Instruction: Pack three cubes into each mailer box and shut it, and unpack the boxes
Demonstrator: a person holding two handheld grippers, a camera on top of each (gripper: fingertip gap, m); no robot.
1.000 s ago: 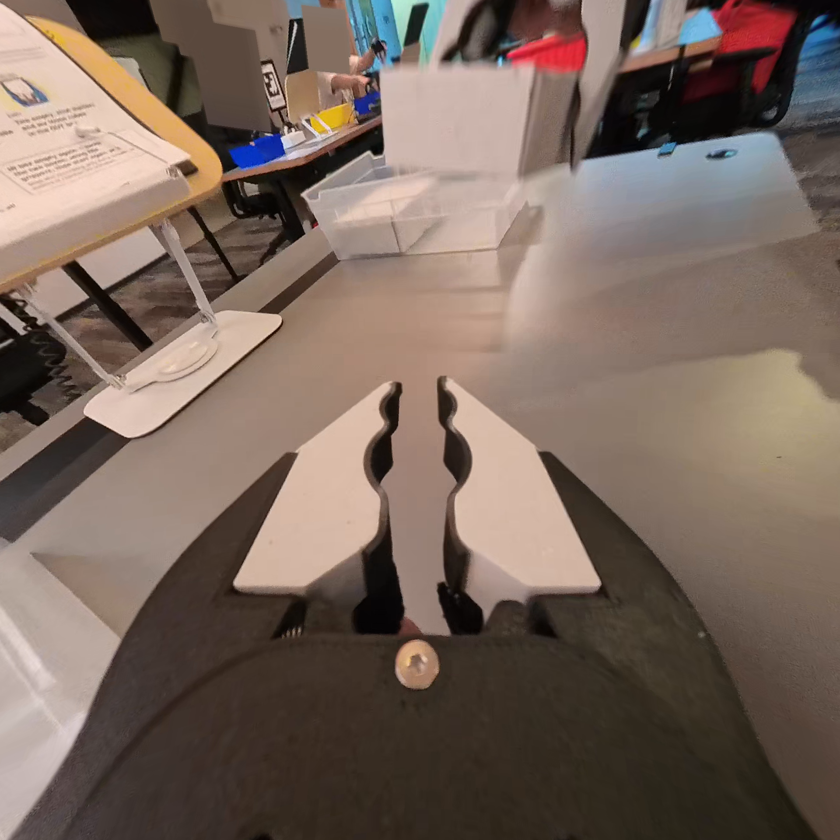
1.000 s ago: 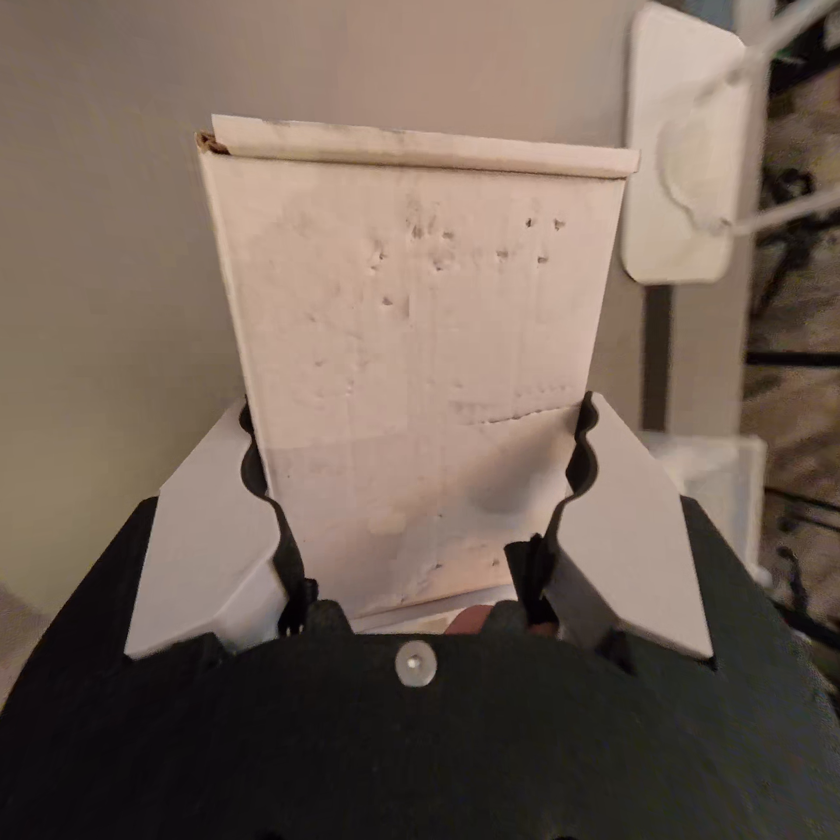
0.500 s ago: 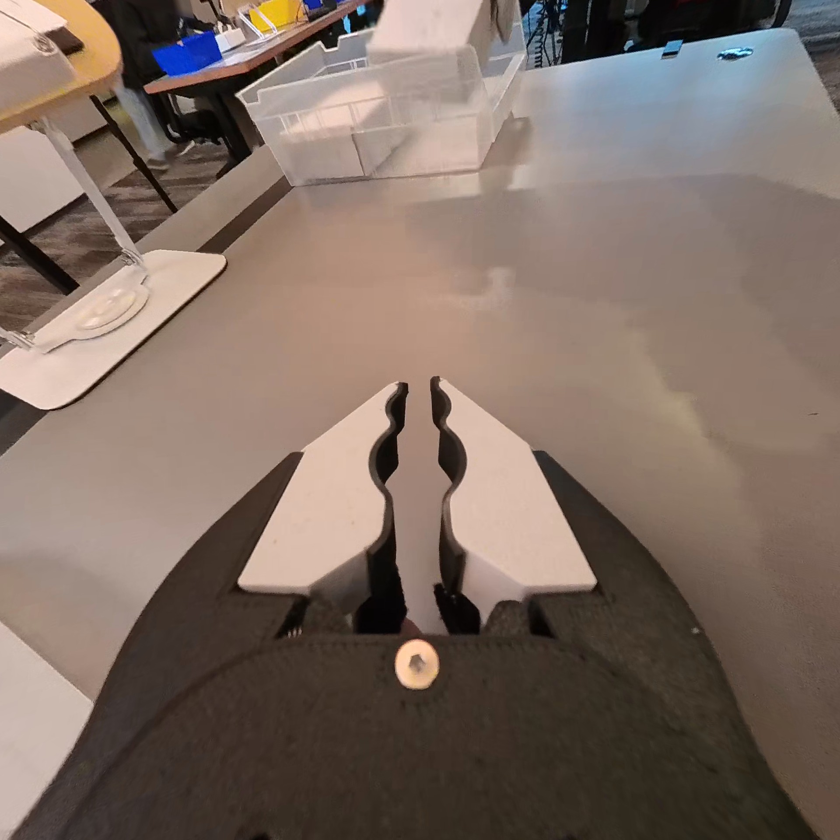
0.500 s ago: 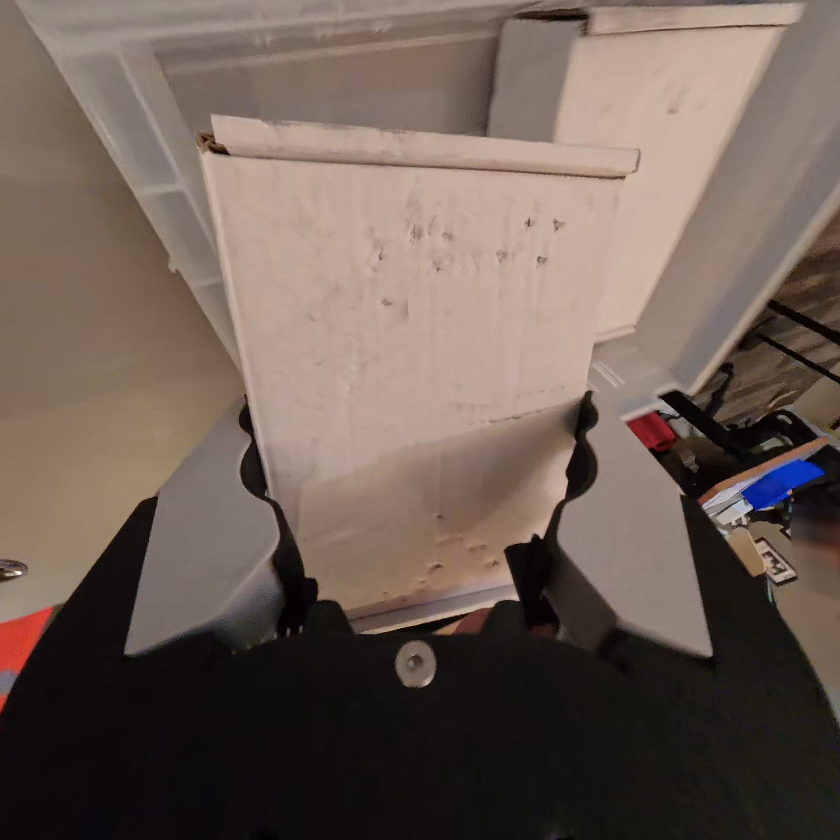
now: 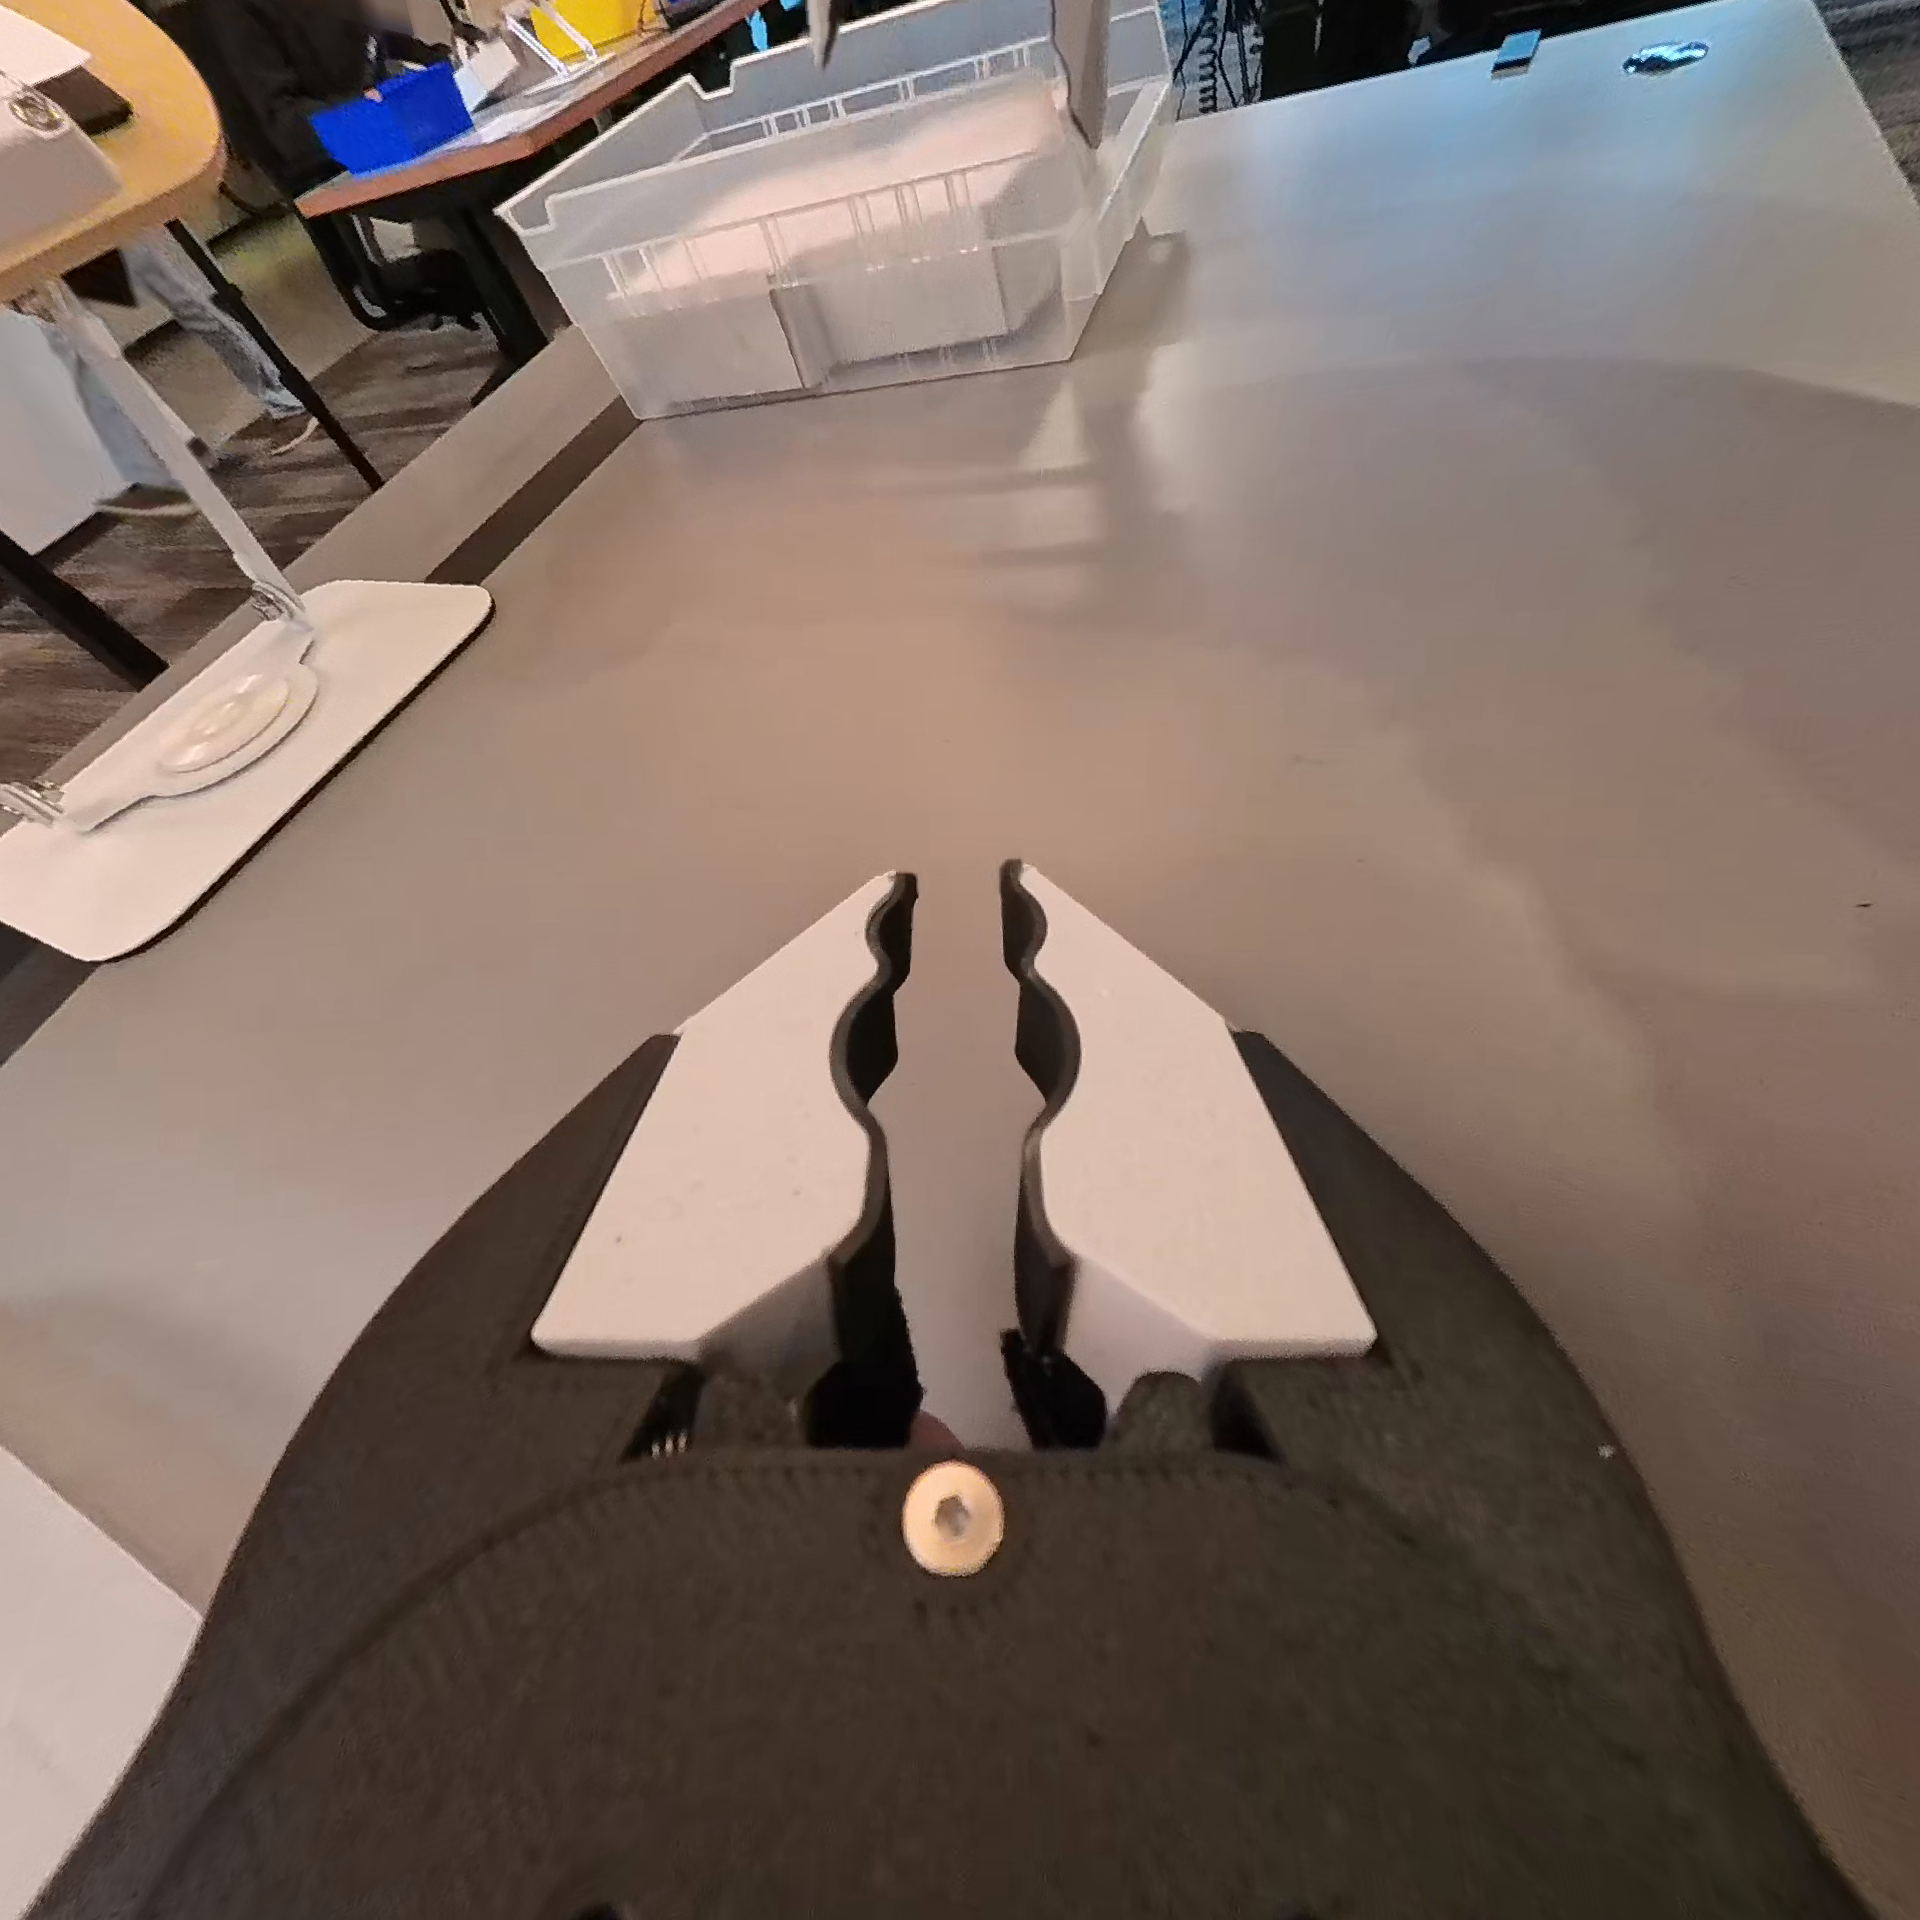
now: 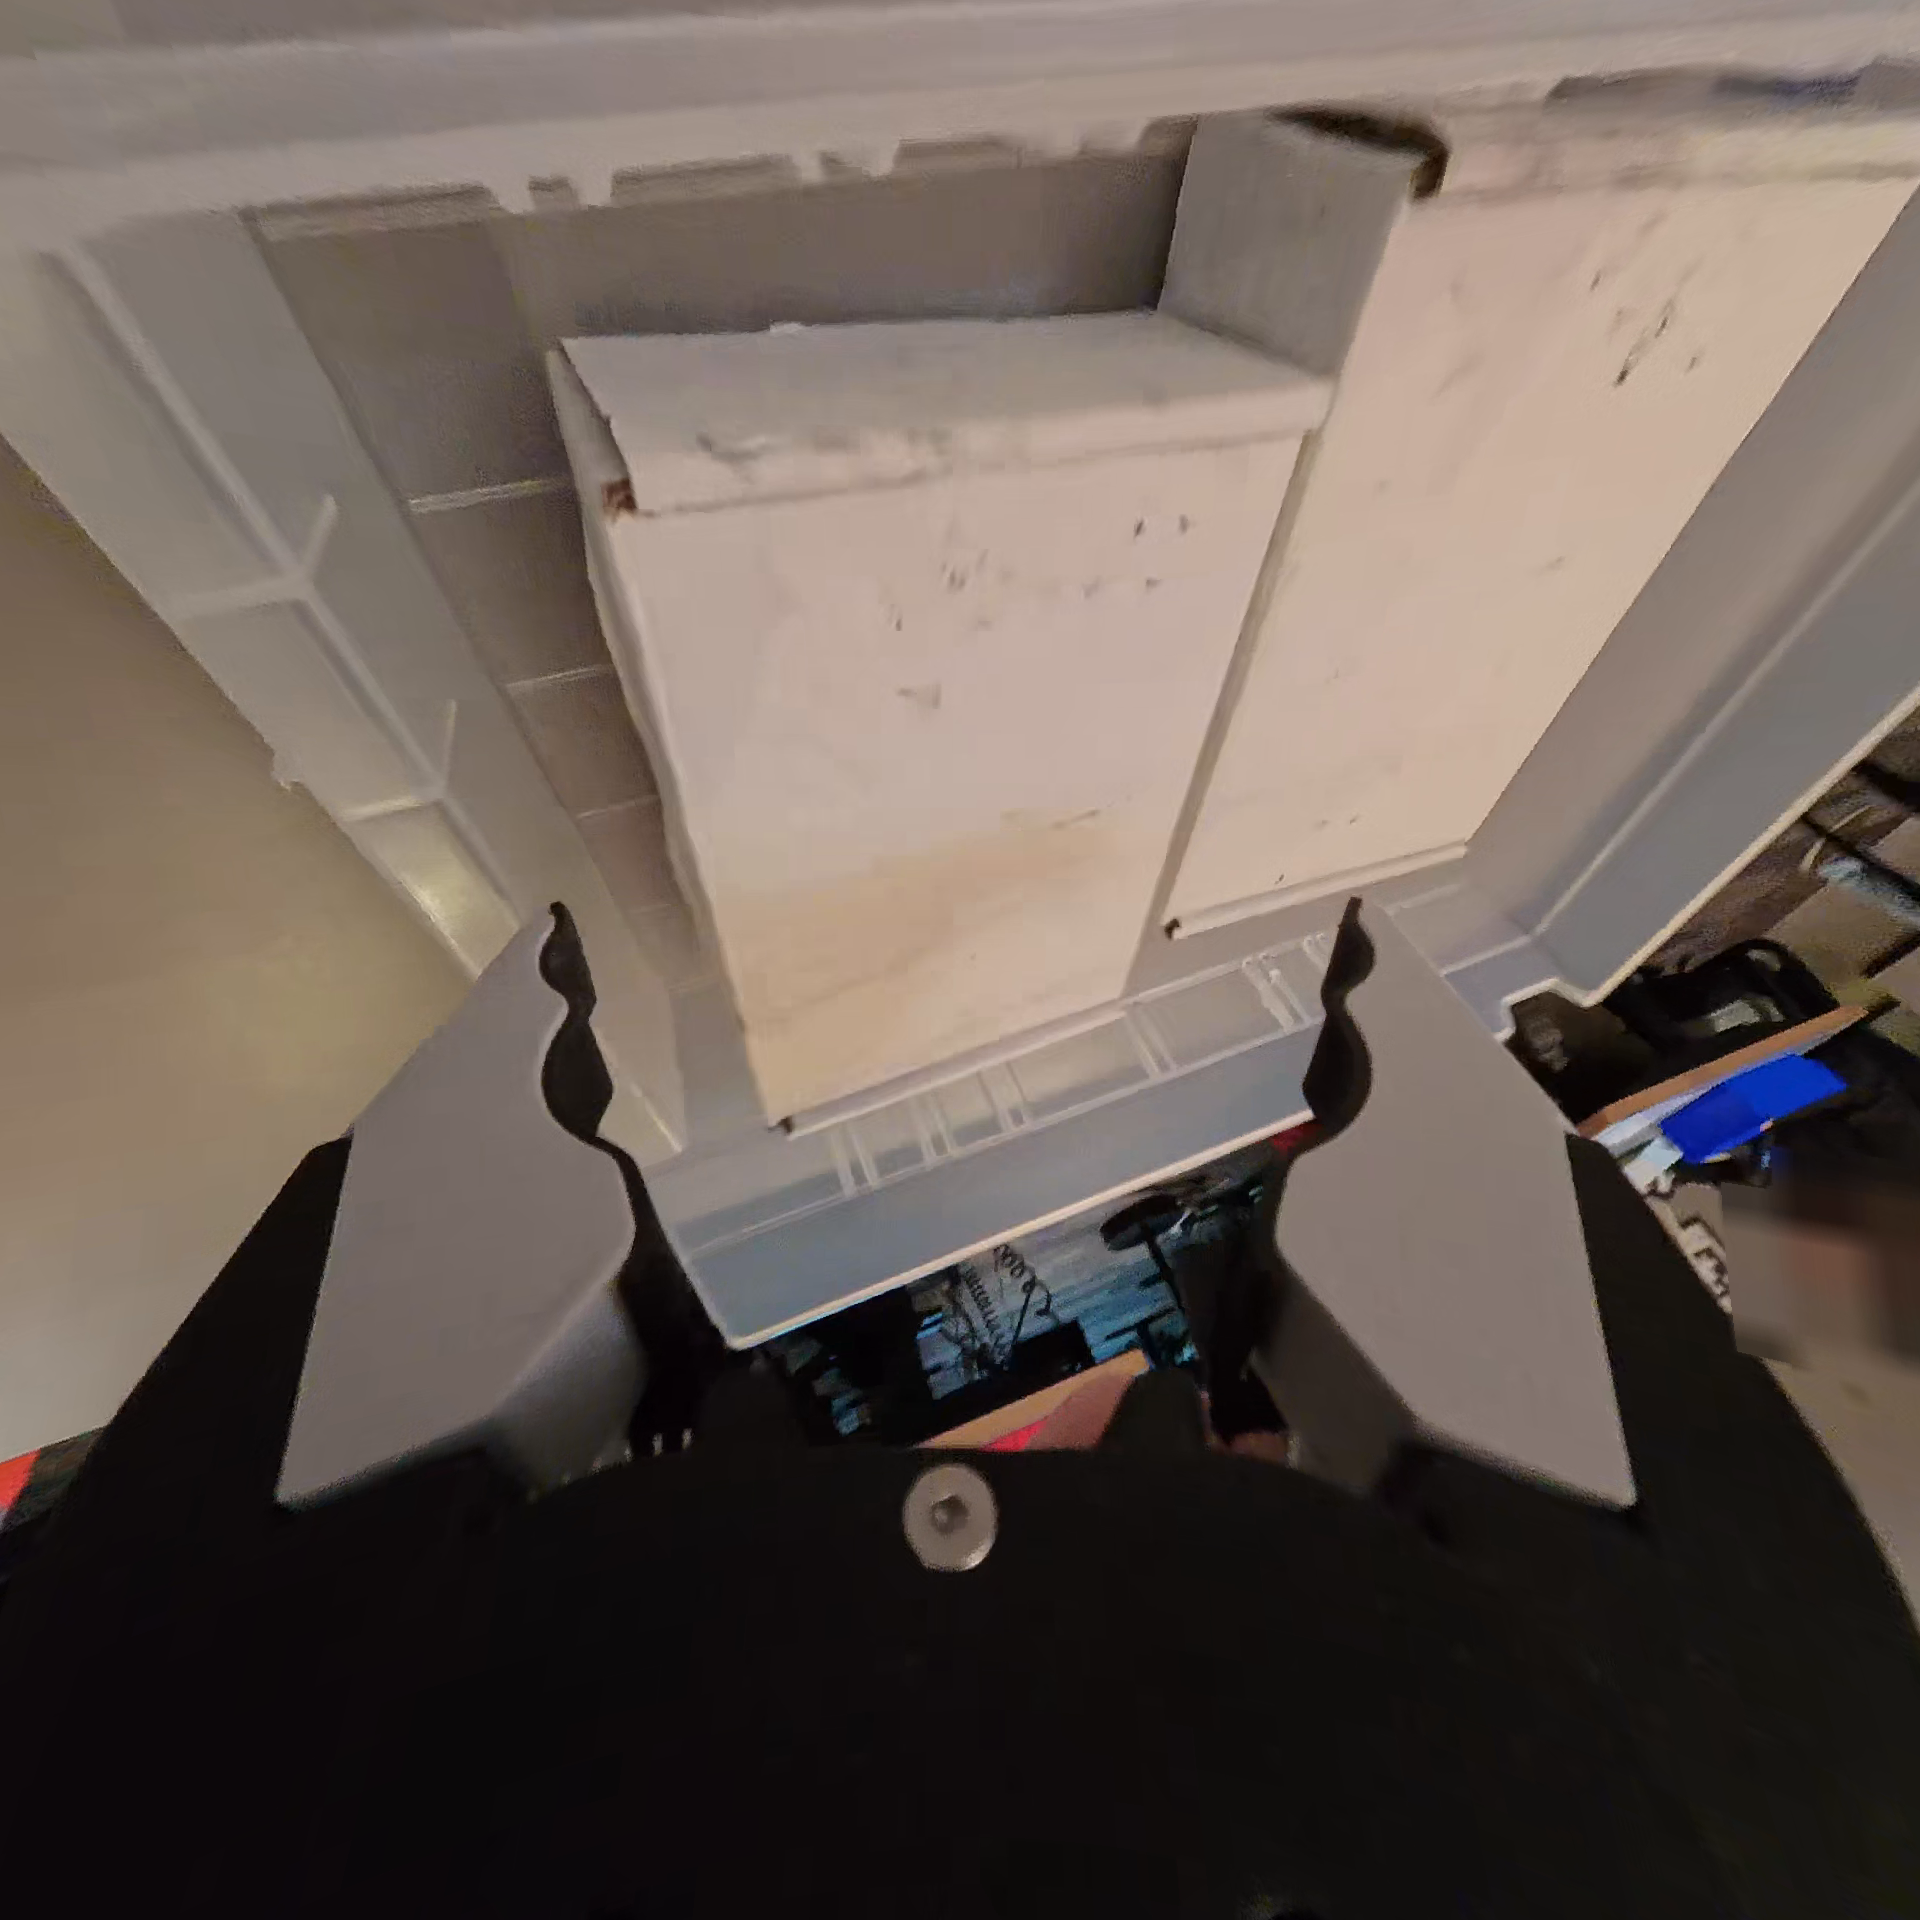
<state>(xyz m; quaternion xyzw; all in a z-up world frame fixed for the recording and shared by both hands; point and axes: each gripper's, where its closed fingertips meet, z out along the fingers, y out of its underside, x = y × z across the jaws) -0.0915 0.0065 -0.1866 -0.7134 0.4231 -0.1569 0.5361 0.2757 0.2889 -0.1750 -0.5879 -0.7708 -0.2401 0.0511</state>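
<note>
My right gripper (image 6: 956, 914) is open and empty, looking down into a clear plastic bin (image 6: 343, 644). A closed white mailer box (image 6: 935, 675) lies in the bin just below and between the fingers, free of them. A second closed white mailer box (image 6: 1507, 520) lies beside it on the right. My left gripper (image 5: 956, 883) is shut and empty, low over the grey table (image 5: 1351, 623). In the left wrist view the bin (image 5: 582, 208) stands at the far end with the white boxes showing through its wall. No cubes are in view.
A white stand base (image 5: 239, 727) sits at the table's left edge, under a wooden desk top (image 5: 104, 156). Other tables with blue bins (image 5: 395, 114) stand beyond. A white surface (image 5: 62, 1662) shows at the lower left corner.
My right gripper carried the mailer box over the bin, opened and let it go; the box now lies in the bin. My left gripper stayed shut and tilted down a little.
</note>
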